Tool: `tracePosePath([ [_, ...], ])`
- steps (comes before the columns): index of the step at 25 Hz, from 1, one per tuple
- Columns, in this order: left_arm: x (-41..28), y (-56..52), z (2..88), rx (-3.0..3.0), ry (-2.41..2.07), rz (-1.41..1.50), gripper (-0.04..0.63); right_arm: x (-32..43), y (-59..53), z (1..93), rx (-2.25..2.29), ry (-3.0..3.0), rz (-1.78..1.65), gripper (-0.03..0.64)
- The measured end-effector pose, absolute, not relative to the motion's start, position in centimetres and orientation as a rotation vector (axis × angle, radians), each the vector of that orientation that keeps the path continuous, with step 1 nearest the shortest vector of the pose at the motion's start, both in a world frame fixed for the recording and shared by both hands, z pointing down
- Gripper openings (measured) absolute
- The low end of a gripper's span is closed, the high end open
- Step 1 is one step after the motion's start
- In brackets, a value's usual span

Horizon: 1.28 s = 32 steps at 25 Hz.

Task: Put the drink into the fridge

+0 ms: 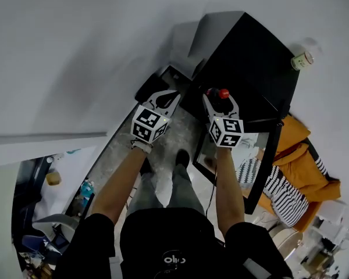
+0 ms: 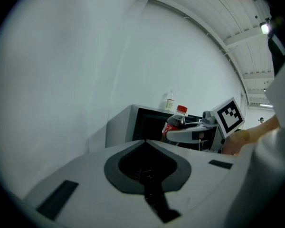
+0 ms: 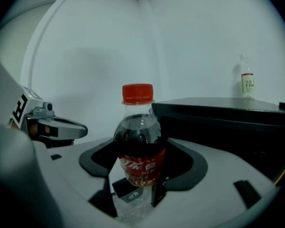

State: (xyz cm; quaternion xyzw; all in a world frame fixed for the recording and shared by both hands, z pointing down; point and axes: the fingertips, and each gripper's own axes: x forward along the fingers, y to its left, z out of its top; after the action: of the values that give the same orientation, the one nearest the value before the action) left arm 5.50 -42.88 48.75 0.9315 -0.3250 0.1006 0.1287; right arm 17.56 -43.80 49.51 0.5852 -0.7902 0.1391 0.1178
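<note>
The right gripper (image 3: 133,194) has its jaws closed on the lower part of the cola bottle (image 3: 138,146), held upright just in front of the black fridge (image 1: 250,63). The left gripper (image 2: 145,148), beside it, has its jaws together and holds nothing.

Two forearms (image 1: 119,182) are extended forward, side by side. The left gripper (image 1: 164,99) is held with jaws together, empty; the right gripper (image 1: 220,97) is clamped on a cola bottle (image 3: 138,146).
</note>
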Motion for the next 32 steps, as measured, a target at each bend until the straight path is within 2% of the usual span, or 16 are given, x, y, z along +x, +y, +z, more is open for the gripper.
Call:
tracePosePath([
  [20,6.0,-42.9,65.6,2.711,-0.886,0.328,0.0,17.9,-42.3,68.2,1.706,-2.229,0.421,0.307],
  [32,8.1,-40.8,69.5,2.751,-0.777,0.321,0.0,19.1,-38.7,74.6,1.77,-2.156,0.471,0.307],
])
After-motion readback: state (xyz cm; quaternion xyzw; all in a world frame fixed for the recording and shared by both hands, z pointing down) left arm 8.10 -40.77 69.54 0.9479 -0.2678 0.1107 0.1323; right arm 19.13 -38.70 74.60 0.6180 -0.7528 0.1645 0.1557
